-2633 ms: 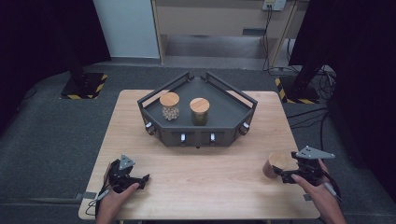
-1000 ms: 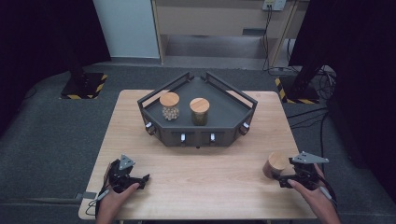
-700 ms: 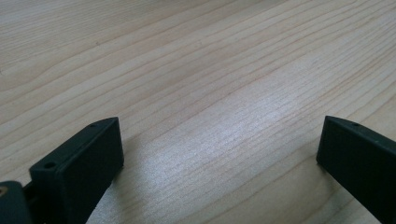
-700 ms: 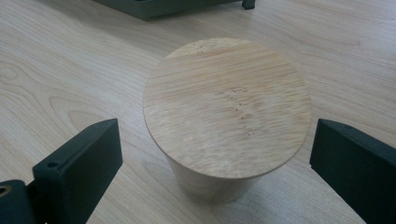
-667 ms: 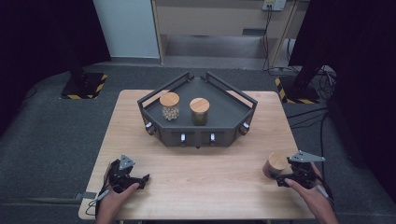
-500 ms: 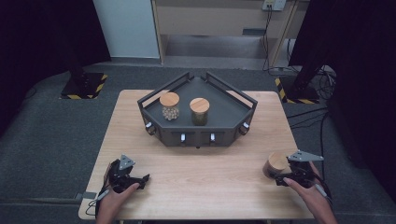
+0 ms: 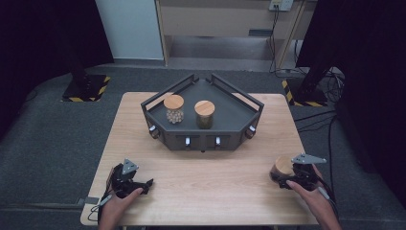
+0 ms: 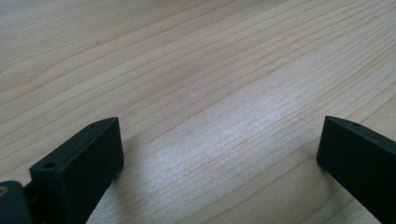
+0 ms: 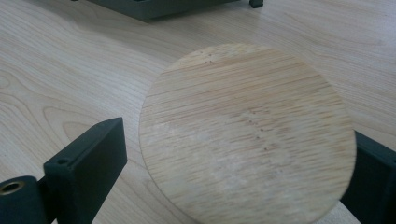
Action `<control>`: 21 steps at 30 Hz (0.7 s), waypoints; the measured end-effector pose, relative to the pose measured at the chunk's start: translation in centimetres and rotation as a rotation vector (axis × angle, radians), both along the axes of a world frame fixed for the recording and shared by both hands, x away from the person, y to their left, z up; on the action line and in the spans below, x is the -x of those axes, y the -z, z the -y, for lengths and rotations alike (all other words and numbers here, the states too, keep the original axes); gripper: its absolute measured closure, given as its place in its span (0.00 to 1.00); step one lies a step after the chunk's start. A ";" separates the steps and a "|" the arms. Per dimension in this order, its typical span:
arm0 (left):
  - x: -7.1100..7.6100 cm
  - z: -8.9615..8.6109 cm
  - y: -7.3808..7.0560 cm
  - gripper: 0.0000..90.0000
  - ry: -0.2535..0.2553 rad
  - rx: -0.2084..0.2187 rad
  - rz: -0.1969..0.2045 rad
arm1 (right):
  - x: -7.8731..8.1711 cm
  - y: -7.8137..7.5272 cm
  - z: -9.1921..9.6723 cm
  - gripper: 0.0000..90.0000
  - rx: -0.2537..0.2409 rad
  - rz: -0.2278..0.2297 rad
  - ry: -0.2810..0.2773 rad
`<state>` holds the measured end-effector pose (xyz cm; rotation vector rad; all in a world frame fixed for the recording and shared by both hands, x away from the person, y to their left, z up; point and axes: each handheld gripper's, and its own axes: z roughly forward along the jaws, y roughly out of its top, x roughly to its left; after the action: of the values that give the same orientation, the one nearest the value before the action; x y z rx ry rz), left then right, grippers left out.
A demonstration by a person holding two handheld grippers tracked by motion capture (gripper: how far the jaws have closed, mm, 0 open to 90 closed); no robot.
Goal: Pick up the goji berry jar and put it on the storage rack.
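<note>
A jar (image 7: 282, 167) with a round, pale wooden lid (image 9: 247, 135), fine straight grain across its flat top, stands near the right front edge of the surface (image 7: 206, 177). The right tool (image 7: 293, 178) sits just behind it, low and level, its black jaws reaching along either side of the lid. They have just been closing in on the jar; the left jaw stands a little apart from the lid, the right one at its rim, and contact is hard to judge. The right hand (image 7: 311, 196) comes in from the near edge.

The left tool (image 7: 136, 184) rests low near the left front corner, its blocky matte jaws wide over bare light wood.

Mid-surface stands a dark angular tray (image 7: 239, 108) with two more wood-lidded jars.
</note>
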<state>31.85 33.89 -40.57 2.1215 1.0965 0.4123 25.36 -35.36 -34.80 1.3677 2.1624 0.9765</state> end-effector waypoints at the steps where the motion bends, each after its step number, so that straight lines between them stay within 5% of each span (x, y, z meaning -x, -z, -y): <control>1: 0.0 0.0 0.0 0.00 0.000 0.000 0.000 | 0.0 0.0 0.0 0.09 0.001 0.002 0.002; 21: 0.0 0.0 0.0 0.00 0.000 0.000 0.000 | 0.3 0.3 -0.7 0.29 0.053 0.015 0.026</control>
<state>31.85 33.89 -40.58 2.1211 1.0967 0.4125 25.06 -34.63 -35.07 1.3569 2.1385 0.9105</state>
